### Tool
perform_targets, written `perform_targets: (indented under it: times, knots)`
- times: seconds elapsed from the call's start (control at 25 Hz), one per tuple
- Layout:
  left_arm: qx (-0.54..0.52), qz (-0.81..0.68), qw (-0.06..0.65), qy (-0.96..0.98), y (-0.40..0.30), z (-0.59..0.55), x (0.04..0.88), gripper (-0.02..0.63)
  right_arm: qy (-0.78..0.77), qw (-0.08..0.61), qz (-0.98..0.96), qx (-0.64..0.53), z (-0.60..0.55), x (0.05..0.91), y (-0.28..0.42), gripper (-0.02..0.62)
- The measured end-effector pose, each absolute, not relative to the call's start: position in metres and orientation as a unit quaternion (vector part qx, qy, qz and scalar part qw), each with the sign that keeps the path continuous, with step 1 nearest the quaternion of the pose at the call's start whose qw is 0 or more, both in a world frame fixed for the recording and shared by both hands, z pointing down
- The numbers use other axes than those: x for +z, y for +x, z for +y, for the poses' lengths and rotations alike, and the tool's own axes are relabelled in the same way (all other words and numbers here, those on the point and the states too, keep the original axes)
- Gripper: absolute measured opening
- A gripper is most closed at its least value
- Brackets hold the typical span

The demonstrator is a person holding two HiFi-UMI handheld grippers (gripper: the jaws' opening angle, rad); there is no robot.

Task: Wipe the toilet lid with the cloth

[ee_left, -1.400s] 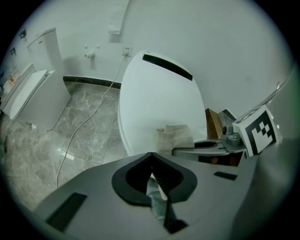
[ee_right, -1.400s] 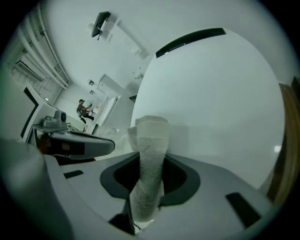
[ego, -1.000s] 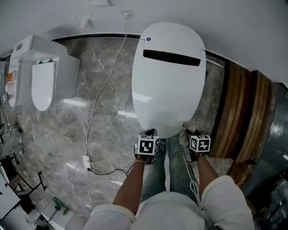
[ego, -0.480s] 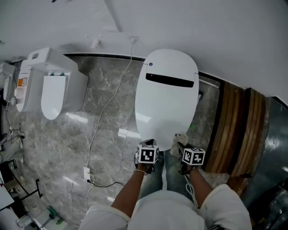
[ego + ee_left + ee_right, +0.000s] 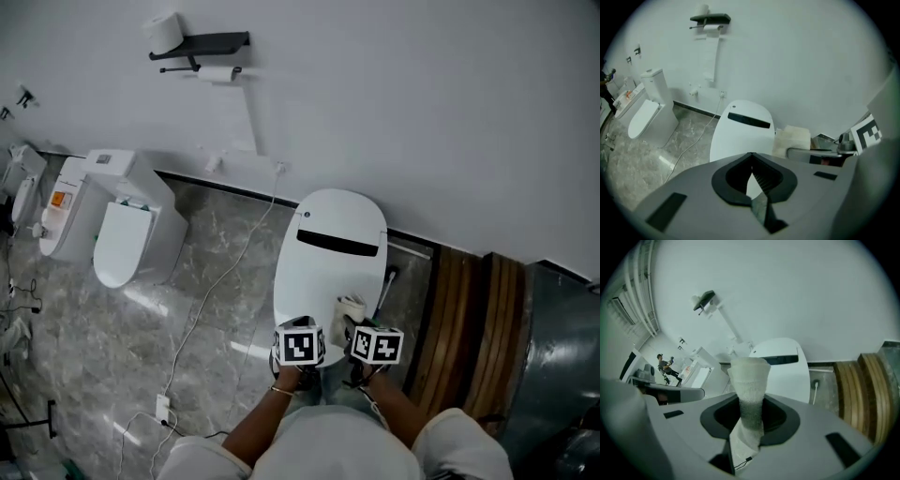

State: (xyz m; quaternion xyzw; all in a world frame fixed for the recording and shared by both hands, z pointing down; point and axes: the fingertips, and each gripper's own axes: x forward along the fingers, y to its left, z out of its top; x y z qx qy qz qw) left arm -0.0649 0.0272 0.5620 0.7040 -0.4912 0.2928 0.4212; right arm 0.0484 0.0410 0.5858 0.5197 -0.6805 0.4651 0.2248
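The cloth is gripped by the right gripper; the left gripper is closed, empty. The toilet lid, mid-frame and seemingly not yet touched, should be met flat.

Glossy, smooth white toilet lid over polished grey marbled floor; the cloth is matt, nubbly terry weave.

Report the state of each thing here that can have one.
toilet lid, closed.
cloth, bunched, clamped in the right tongs, clear of the lid.
right tongs, shut on the cloth.
left tongs, shut, nothing between them.
second toilet's lid, closed.
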Motion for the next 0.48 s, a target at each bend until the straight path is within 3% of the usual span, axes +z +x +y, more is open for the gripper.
perform_targets:
  times: [0.48]
  knots:
    - [0.232,-0.526,0.318,0.754,-0.041,-0.036,0.463,0.012,0.535,0.184,-0.723,0.396,-0.012,0.487,0.054,0.104]
